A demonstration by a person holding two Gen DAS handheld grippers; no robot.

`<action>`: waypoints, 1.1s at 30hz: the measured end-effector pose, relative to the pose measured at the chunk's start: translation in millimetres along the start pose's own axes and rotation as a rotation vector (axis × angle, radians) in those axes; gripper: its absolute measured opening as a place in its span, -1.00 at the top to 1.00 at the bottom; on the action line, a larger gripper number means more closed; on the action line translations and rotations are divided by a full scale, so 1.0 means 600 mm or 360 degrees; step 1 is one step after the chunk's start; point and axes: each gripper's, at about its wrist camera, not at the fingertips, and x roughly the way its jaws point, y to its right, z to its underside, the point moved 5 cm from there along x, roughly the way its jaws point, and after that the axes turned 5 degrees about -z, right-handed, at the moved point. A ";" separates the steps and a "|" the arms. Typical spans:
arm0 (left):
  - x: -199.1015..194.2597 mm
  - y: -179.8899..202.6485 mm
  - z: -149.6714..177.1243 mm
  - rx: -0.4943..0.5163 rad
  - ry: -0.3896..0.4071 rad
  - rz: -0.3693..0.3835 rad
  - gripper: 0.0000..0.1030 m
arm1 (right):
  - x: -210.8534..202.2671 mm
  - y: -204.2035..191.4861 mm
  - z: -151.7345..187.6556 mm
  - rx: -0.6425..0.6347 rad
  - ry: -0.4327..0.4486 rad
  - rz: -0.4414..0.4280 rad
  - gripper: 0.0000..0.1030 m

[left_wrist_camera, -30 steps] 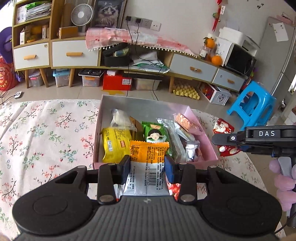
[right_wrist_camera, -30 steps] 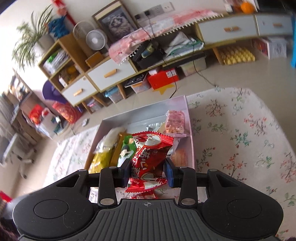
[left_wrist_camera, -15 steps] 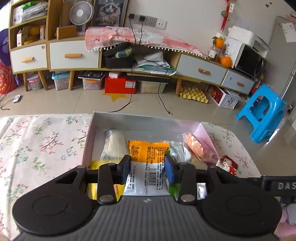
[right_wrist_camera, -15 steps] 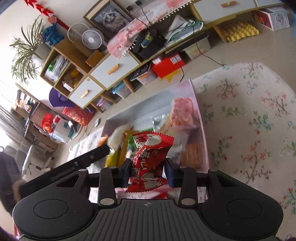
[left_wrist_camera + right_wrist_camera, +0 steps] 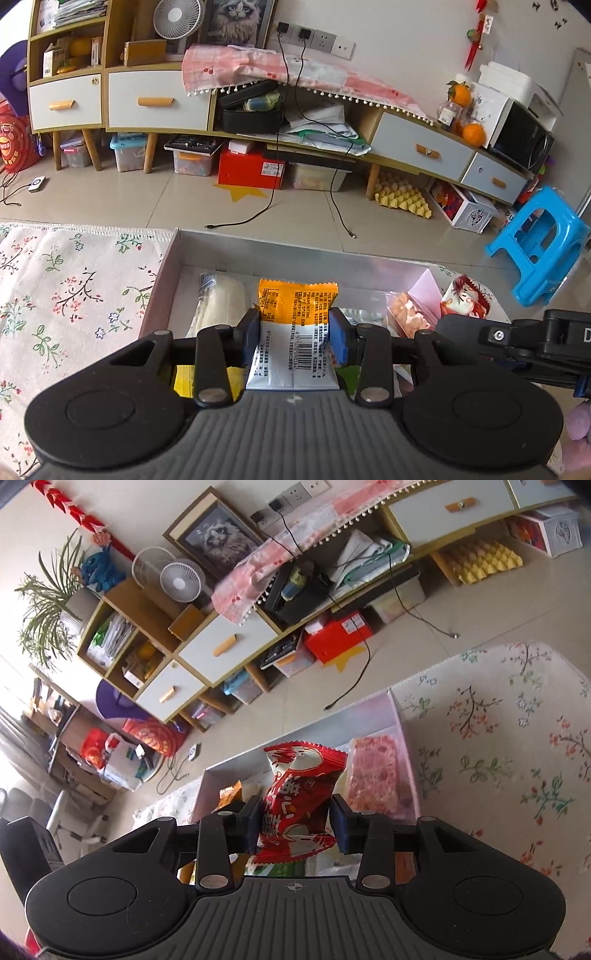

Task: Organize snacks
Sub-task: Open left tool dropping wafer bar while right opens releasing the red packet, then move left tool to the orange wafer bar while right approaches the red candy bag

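Snacks, 2 packets in transit, both above an open box [image 5: 236,251] on a flowered cloth [image 5: 74,295]; box holds a pale packet [image 5: 221,299], a pink bar [image 5: 373,771] and other wrappers. Risk 1: the red packet [image 5: 299,797] sits crumpled and tilted between the jaws of the right gripper [image 5: 295,825], which are opening now; the right pad looks barely in touch with it, so it may drop askew, land on the pink bar or slide over the box's pink side wall onto the cloth. Risk 2: both tools work over the same box, right tool close at the left tool's side, so a knock could jar either packet loose. Risk 3: the box looks crowded, so a packet laid on top could ride above the rim and spill. Left gripper [image 5: 293,338]: jaws narrowly parted, clenched on the orange-and-white packet [image 5: 295,325], gripped at its 2 side edges, orange end forward over the box's middle. Right gripper: jaws a little apart and widening, red packet between them, left pad touching, lower end hanging just over the box's right portion.
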 end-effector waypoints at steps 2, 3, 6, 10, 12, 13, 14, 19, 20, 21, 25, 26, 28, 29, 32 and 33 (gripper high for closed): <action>0.003 0.000 -0.001 0.0002 -0.0001 0.0007 0.28 | -0.002 0.006 -0.001 0.0016 0.0013 0.0001 0.22; 0.003 0.000 -0.001 0.0007 -0.0001 0.0010 0.27 | -0.003 0.008 -0.001 0.0026 0.0016 -0.0006 0.22; 0.002 0.003 0.001 0.0030 0.0010 -0.0002 0.17 | -0.006 0.011 -0.004 0.0052 0.0012 -0.0019 0.11; -0.010 -0.002 0.002 0.0029 0.0033 0.0004 -0.13 | -0.019 0.003 -0.008 0.0038 0.0037 -0.0026 -0.10; -0.016 -0.005 0.000 0.0025 0.0025 0.0019 -0.28 | -0.027 -0.003 -0.007 0.0033 0.0040 -0.0023 -0.18; -0.019 -0.007 -0.001 0.0025 0.0022 0.0021 -0.35 | -0.031 -0.006 -0.006 0.0035 0.0041 -0.0023 -0.22; -0.024 -0.010 -0.001 0.0031 0.0018 0.0016 -0.40 | -0.034 -0.010 -0.005 0.0036 0.0042 -0.0022 -0.27; -0.051 -0.021 0.004 0.0070 0.0010 -0.0034 -0.65 | -0.059 -0.032 0.005 -0.0005 0.0049 0.0006 -0.38; -0.057 -0.024 0.007 0.0073 0.0007 -0.0042 -0.72 | -0.062 -0.036 0.009 -0.0018 0.0043 0.0021 -0.39; -0.063 -0.027 0.010 0.0076 0.0002 -0.0047 -0.74 | -0.066 -0.041 0.013 -0.0033 0.0035 0.0037 -0.40; -0.091 -0.044 0.031 0.0089 -0.0028 -0.0070 -0.83 | -0.083 -0.060 0.038 -0.0087 0.0003 0.0079 -0.48; -0.097 -0.048 0.036 0.0093 -0.0036 -0.0072 -0.87 | -0.087 -0.064 0.044 -0.0092 0.0000 0.0083 -0.55; -0.110 -0.057 0.048 0.0097 -0.0056 -0.0079 -0.91 | -0.097 -0.071 0.057 -0.0095 -0.0004 0.0083 -0.58; -0.116 -0.061 0.054 0.0102 -0.0067 -0.0084 -0.92 | -0.101 -0.075 0.064 -0.0094 -0.0013 0.0080 -0.59; -0.134 -0.073 0.070 0.0108 -0.0102 -0.0109 -0.98 | -0.113 -0.087 0.084 -0.0094 -0.0035 0.0080 -0.61; -0.139 -0.077 0.077 0.0109 -0.0115 -0.0117 -0.99 | -0.116 -0.091 0.090 -0.0098 -0.0038 0.0082 -0.65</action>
